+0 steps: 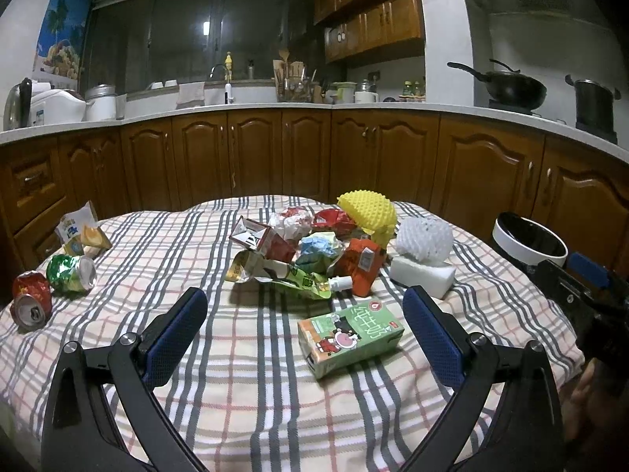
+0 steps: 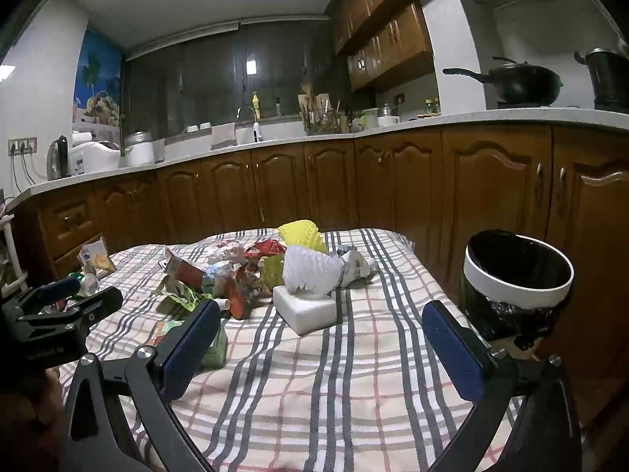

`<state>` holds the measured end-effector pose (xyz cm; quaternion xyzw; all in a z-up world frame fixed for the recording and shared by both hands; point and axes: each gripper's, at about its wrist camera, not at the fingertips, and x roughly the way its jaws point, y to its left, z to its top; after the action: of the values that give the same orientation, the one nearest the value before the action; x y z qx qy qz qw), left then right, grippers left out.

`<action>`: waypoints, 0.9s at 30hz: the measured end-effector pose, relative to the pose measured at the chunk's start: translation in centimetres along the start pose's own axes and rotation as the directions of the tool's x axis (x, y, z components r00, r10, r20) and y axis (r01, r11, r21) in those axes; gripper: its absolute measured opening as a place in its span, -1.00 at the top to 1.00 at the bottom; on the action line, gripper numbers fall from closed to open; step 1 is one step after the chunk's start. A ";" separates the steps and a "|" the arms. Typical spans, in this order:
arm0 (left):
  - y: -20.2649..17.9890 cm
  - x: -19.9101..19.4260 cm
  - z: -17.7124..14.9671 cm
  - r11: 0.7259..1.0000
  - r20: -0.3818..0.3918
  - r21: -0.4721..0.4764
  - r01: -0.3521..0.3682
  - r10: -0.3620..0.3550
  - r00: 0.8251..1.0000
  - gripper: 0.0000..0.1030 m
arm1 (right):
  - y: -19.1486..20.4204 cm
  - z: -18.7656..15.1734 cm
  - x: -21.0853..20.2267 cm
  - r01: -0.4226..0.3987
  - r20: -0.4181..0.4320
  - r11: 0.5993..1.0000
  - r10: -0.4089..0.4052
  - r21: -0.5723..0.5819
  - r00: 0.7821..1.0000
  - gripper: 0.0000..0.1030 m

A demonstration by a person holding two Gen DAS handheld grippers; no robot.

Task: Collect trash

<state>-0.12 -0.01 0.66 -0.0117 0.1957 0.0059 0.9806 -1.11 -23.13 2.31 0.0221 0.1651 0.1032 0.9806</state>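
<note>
A heap of trash lies mid-table on the plaid cloth (image 1: pixel 251 385): a green milk carton (image 1: pixel 350 338) nearest, a green spouted pouch (image 1: pixel 287 277), an orange pouch (image 1: pixel 363 265), a red carton (image 1: pixel 261 238), crumpled paper, a yellow foam net (image 1: pixel 369 210), a white foam net (image 1: pixel 422 242) on a white foam block (image 1: pixel 422 275). My left gripper (image 1: pixel 304 310) is open, just short of the milk carton. My right gripper (image 2: pixel 320 328) is open and empty, near the foam block (image 2: pixel 306 308). A white-rimmed trash bin (image 2: pixel 517 271) with a black liner stands at the table's right edge.
Two crushed cans, red (image 1: pixel 31 299) and green (image 1: pixel 72 273), and a snack packet (image 1: pixel 80 230) lie at the table's left. Brown kitchen cabinets (image 1: pixel 314 153) with a worktop run behind the table. The other gripper shows at each view's side (image 2: pixel 59 314).
</note>
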 end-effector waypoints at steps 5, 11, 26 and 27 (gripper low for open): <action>0.0 0.0 0.0 1.000 -0.001 0.001 0.000 0.000 1.000 -0.98 | 0.0 0.0 -0.1 0.001 0.002 1.000 -0.001 0.000 1.000 -1.00; 0.0 -0.2 0.0 1.000 -0.002 0.003 -0.001 0.001 1.000 -0.98 | 0.0 0.1 -0.1 0.001 0.003 1.000 -0.001 0.000 1.000 -1.00; -0.1 -0.1 0.0 1.000 -0.004 0.005 -0.003 0.003 1.000 -0.98 | 0.0 0.4 -0.4 -0.006 0.004 1.000 0.006 0.009 1.000 -1.00; -0.1 -0.1 0.0 1.000 -0.004 0.005 -0.003 0.003 1.000 -0.98 | -0.1 0.4 -0.4 -0.008 0.003 1.000 0.008 0.010 1.000 -1.00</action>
<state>-0.22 -0.07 0.75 -0.0090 0.1978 0.0070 0.9802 -1.39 -23.28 2.80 0.0278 0.1639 0.1062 0.9803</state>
